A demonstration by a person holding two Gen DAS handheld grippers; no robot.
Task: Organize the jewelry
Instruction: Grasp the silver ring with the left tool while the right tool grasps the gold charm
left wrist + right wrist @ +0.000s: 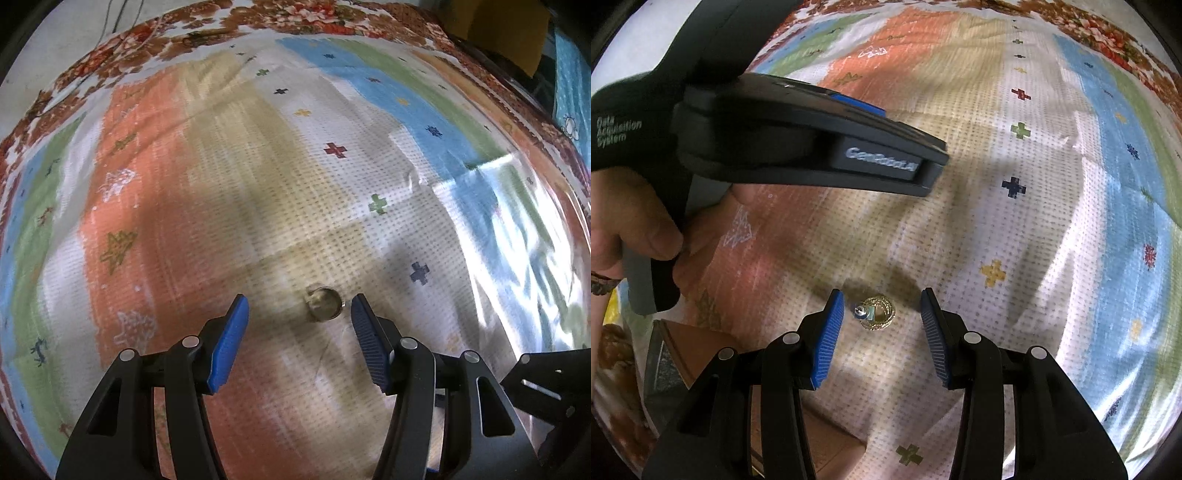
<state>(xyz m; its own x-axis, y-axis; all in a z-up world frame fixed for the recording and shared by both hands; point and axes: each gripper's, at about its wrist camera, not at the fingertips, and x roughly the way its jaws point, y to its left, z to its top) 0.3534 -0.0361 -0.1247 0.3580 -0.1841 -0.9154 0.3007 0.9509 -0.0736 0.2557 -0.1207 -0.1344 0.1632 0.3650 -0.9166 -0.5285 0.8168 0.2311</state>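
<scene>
A small gold ring [324, 304] lies on the patterned bedsheet [229, 166]. In the left wrist view it sits between the fingertips of my left gripper [299, 306], nearer the right finger; the blue-padded jaws stand wide apart and empty. In the right wrist view the same ring [877, 312], gold with a small silver top, lies between the fingertips of my right gripper [882, 308], which is open and empty. The left gripper's black body [812, 147] crosses the upper left of the right wrist view, held by a hand [631, 221].
A brown cardboard box [698, 354] lies at the lower left of the right wrist view. The right gripper's black body [546, 387] shows at the lower right of the left wrist view. A bright sunlit patch [517, 258] covers the sheet on the right. The bed's edge runs along the top.
</scene>
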